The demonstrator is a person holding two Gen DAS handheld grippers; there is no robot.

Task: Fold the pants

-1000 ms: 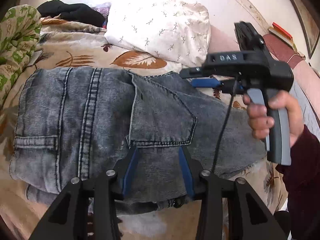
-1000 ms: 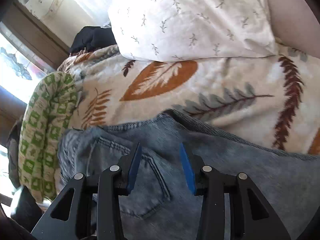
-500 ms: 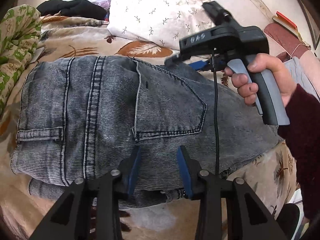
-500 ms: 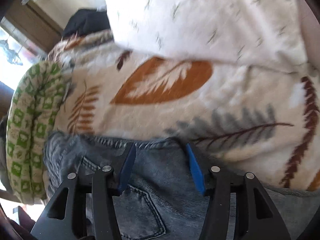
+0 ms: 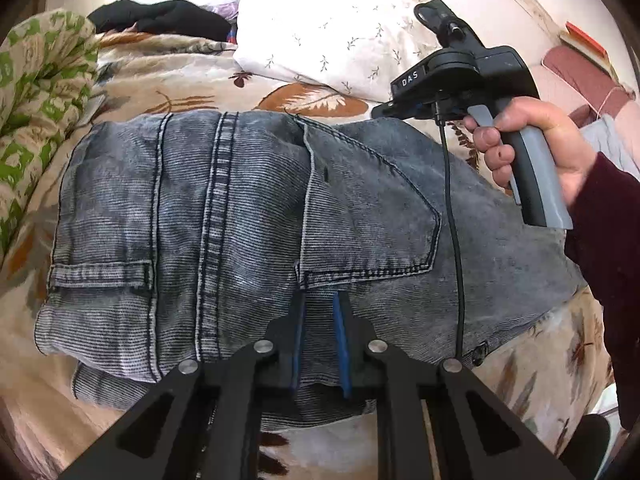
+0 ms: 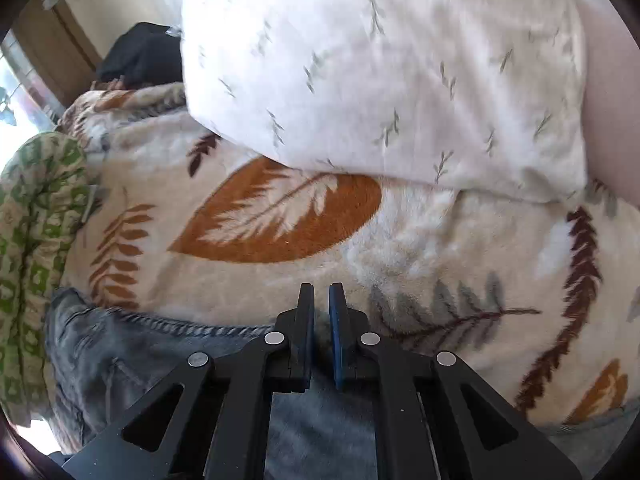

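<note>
you have one pair of grey denim pants (image 5: 248,216) folded into a stacked bundle on the leaf-print blanket (image 5: 168,80), with two back pockets showing, one at 9 o'clock and one at 3 o'clock of the centre seam. its long axis runs 9 to 3 in your left wrist view, the centre seam running 12 to 6. your left gripper (image 5: 319,312) sits over the near edge at 6 o'clock, its blue pads narrowed to a slim gap with denim between them; whether they actually pinch it, you cannot tell. your right gripper (image 6: 321,300) is nearly closed at the far edge of the pants, pointing toward the one white pillow (image 6: 380,72) at 12 o'clock.
</note>
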